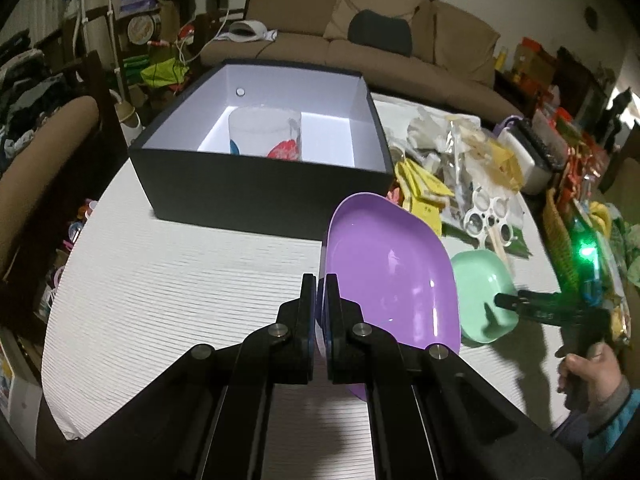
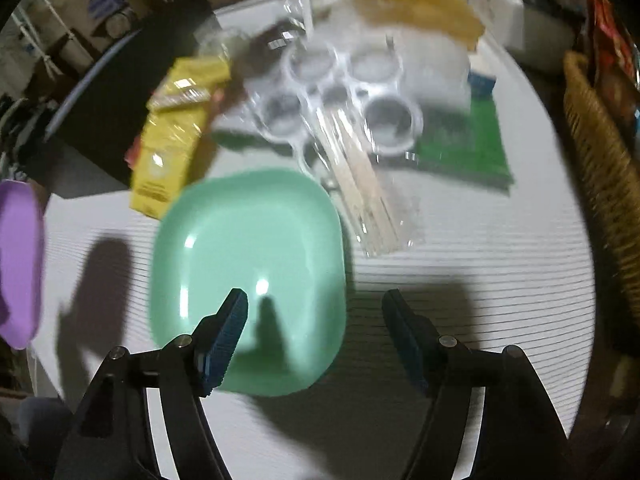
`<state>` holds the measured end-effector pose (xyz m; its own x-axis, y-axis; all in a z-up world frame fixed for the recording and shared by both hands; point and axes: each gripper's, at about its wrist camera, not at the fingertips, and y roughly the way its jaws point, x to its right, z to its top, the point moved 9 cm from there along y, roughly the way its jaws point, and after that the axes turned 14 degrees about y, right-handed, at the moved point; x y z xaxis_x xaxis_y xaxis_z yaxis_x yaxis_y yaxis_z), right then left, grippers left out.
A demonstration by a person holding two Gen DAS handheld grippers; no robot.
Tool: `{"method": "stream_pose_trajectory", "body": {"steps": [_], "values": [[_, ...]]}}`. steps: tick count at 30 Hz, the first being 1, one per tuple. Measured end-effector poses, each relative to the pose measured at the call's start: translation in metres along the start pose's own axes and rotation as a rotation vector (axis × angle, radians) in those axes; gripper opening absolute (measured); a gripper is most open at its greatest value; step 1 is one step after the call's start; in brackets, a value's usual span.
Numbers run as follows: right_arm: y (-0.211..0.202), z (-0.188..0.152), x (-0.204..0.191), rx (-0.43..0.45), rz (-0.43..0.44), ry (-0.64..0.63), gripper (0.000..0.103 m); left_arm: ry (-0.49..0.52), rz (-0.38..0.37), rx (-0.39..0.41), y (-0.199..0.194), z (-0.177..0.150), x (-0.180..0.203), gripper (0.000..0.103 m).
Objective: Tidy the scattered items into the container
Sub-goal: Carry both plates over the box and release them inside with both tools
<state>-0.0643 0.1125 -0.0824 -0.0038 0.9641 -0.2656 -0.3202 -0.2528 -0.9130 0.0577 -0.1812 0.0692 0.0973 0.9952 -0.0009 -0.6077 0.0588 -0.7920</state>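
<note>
The purple dish [image 1: 394, 268] is hanging tilted above the white ribbed tabletop [image 1: 180, 280], pinched by its near rim in the left gripper [image 1: 320, 292], whose jaws are closed tight on that thin edge. It looks like light, stiff, glossy plastic, so a rim pinch is likely holding, though the slick surface could let it swing or slip.

At about 3 o'clock from it in the left view, the green dish [image 2: 248, 276] is lying flat on the table. The right gripper [image 2: 316, 312] is poised above its right rim with jaws spread wide and nothing held; one finger is over the dish, the other over bare table, straddling the edge, probably the best hold.

The black box [image 1: 264, 184], at 11 o'clock, is already holding a printed cup [image 1: 266, 134]. Packets and clear moulds [image 2: 344, 92] are cluttering the far side.
</note>
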Motion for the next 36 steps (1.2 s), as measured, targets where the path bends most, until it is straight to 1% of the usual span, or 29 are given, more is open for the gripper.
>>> {"method": "stream_pose_trajectory", "body": {"steps": [2,3,4,5,6,7,11,15,20,22,25,29,32,36], "values": [[0.001,0.0,-0.005,0.014,-0.011,-0.034,0.07,0.0,0.0,-0.008,0.004,-0.003,-0.001,0.004],[0.001,0.0,-0.008,0.015,-0.01,-0.05,0.058,-0.001,-0.002,-0.012,0.006,-0.004,-0.001,0.004],[0.001,0.0,-0.012,0.014,-0.002,-0.063,0.043,-0.002,-0.002,-0.014,0.008,-0.005,-0.003,0.004],[0.001,0.0,-0.014,0.013,0.003,-0.071,0.011,-0.005,-0.004,-0.014,0.009,-0.006,-0.004,0.004],[0.001,-0.001,-0.017,0.006,0.021,-0.073,0.007,-0.006,-0.006,-0.015,0.009,-0.006,-0.004,0.004],[0.002,-0.002,-0.021,-0.003,0.037,-0.077,0.007,-0.007,-0.006,-0.017,0.01,-0.006,-0.005,0.004],[0.0,-0.01,-0.039,-0.022,0.056,-0.14,0.006,-0.008,-0.005,-0.02,0.011,-0.006,-0.008,0.004],[-0.024,-0.012,-0.065,0.009,0.132,-0.173,0.006,-0.003,0.0,-0.013,0.007,-0.003,-0.011,0.004],[-0.061,-0.001,-0.101,0.067,0.185,-0.233,0.007,-0.012,0.014,0.013,-0.007,0.01,-0.021,0.004],[-0.072,0.006,-0.112,0.083,0.191,-0.26,0.007,-0.01,0.025,0.027,-0.015,0.018,-0.026,0.004],[-0.097,0.009,-0.128,0.116,0.193,-0.3,0.007,-0.006,0.041,0.047,-0.027,0.03,-0.033,0.004],[-0.114,0.026,-0.149,0.146,0.206,-0.321,0.007,0.008,0.072,0.078,-0.049,0.054,-0.046,0.004],[-0.129,0.039,-0.165,0.173,0.219,-0.327,0.007,-0.006,0.089,0.1,-0.064,0.076,-0.065,0.004],[-0.144,0.069,-0.192,0.21,0.226,-0.329,0.007,0.0,0.151,0.1,-0.068,0.108,-0.098,0.004]]}}
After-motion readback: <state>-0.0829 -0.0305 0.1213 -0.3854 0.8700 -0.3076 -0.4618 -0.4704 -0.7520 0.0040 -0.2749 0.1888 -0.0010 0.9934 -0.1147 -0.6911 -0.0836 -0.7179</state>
